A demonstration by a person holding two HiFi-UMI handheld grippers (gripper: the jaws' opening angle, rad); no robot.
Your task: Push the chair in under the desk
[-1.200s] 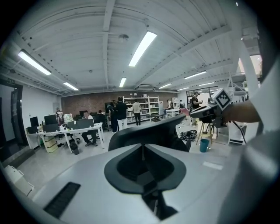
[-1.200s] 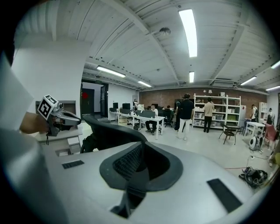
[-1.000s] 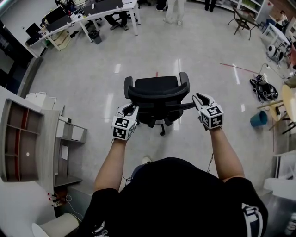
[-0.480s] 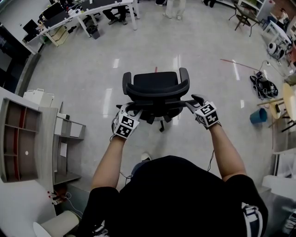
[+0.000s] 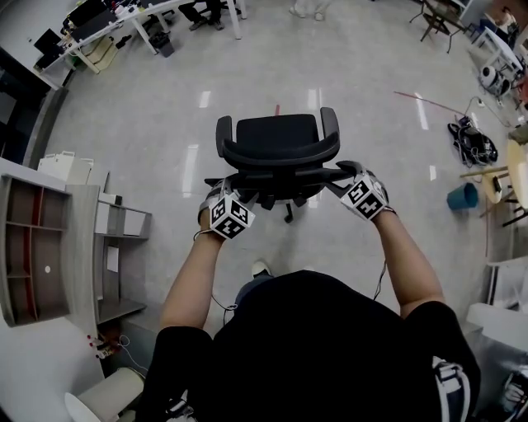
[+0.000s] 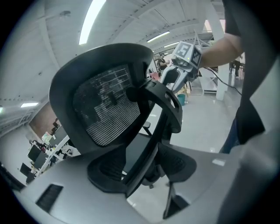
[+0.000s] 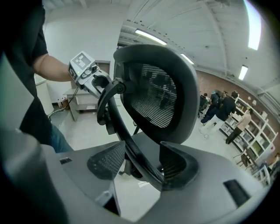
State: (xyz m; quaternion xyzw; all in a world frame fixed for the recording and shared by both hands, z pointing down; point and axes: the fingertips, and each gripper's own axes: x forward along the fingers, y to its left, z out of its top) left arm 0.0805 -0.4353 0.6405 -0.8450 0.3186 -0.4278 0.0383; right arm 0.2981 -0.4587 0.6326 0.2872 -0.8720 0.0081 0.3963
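A black mesh-back office chair stands on the grey floor with its back toward me. My left gripper is at the left end of the chair's rear frame bar and my right gripper at the right end. In the left gripper view the slanting black frame bar runs between the spread pads of that gripper, with a gap on both sides. In the right gripper view the curved bar crosses that gripper close to the right pad. Both sets of jaws have just been opening.
White desks with seated people stand at the far top left. A grey shelf unit and a low cabinet are on my left. A blue bin, a cable heap and a round table edge are on the right.
Both grippers have dropped lower behind the backrest and rolled, so their marker cubes now sit tilted. Their jaws have spread apart around the chair's frame bar.
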